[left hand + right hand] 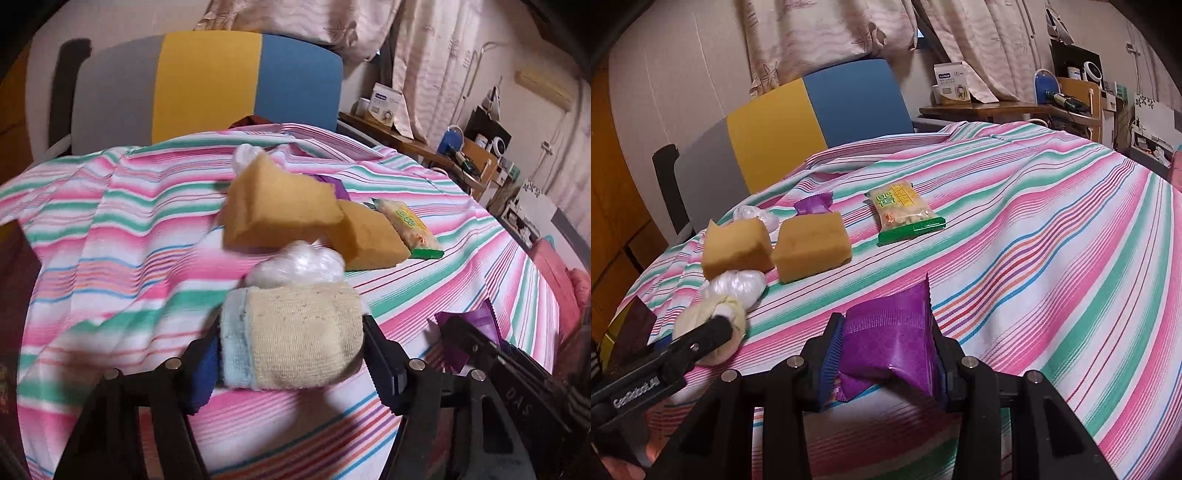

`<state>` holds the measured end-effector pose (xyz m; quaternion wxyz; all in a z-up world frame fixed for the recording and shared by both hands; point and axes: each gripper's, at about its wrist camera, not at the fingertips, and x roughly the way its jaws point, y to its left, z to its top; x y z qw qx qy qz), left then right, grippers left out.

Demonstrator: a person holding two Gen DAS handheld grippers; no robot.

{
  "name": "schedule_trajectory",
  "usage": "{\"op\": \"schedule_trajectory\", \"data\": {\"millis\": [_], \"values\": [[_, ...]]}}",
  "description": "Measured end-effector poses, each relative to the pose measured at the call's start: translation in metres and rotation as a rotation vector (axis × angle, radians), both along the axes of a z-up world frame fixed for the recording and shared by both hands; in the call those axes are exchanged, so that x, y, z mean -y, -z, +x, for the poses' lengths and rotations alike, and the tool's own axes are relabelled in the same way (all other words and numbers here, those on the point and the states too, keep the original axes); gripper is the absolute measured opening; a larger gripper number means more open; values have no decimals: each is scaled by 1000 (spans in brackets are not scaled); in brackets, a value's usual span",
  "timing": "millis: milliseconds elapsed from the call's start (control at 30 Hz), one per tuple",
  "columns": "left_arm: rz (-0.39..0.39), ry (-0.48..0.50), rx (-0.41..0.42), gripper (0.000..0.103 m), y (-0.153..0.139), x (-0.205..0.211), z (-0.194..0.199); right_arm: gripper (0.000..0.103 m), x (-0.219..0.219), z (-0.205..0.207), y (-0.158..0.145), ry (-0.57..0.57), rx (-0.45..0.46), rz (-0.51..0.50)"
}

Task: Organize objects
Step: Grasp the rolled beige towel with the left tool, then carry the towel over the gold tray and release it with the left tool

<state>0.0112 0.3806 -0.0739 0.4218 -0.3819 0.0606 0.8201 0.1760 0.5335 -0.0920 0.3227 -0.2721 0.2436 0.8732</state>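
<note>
A rolled cream and pale blue cloth [306, 328] fills the gap of my left gripper [290, 332], whose pads press on both its sides; the right wrist view shows this gripper [716, 328] low at the left. My right gripper [886, 332] is shut on a purple packet [897, 325], just above the striped tablecloth [1034, 258]. Beyond the cloth roll lie a white plastic bag [299, 266], two yellow sponges [280, 210] [365, 236], a green-edged snack packet [410, 229] and a second purple packet [812, 205].
A grey, yellow and blue chair back [207, 81] stands behind the table. A cluttered wooden side table [982, 107] with boxes is at the back right, under curtains. Another crumpled white bag [753, 214] lies behind the left sponge.
</note>
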Motion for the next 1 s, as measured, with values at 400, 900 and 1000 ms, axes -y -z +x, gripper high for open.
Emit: {"op": "schedule_trajectory", "data": {"millis": [400, 900, 1000], "values": [[66, -67, 28, 69, 5, 50, 5, 42, 17, 0, -10, -69, -37, 90], [93, -62, 39, 66, 3, 90, 40, 42, 56, -25, -12, -200, 50, 210], [114, -70, 66, 67, 1, 106, 46, 42, 56, -22, -12, -199, 40, 213]]}}
